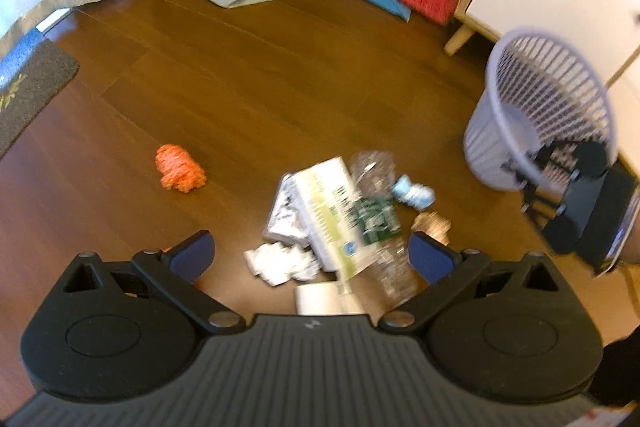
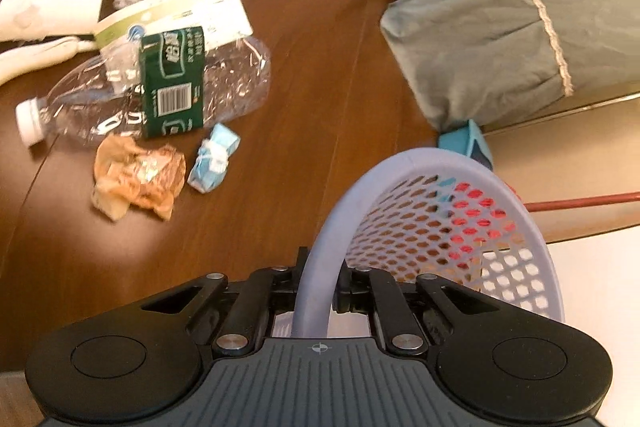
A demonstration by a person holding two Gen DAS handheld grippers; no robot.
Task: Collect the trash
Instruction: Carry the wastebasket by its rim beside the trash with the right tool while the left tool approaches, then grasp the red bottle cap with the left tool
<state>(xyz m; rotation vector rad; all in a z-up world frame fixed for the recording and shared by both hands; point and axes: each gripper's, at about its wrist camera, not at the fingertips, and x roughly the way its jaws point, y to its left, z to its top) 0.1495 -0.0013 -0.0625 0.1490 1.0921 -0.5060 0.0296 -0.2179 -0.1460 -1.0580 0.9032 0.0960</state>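
A: The right gripper (image 2: 318,291) is seen pinched on the rim of the lavender basket (image 2: 452,223), which is carried tilted, mouth toward the litter. The left gripper (image 1: 310,253) is spread wide above the heap: a crushed bottle (image 2: 160,91), a flattened carton (image 1: 334,211), a white crumpled paper (image 1: 280,261).

B: Noted. An orange wad (image 1: 180,169) is set apart on the wooden floor (image 1: 260,67).

A: It is judged that the basket should be set upright just beside the heap, so that each carry is kept short.

B: One piece per grasp is advised; the bottle is likely slippery.

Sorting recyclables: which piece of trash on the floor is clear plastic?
The crushed bottle with the green label and white cap; the pieces around it are crumpled paper, like the brown wad, or card.
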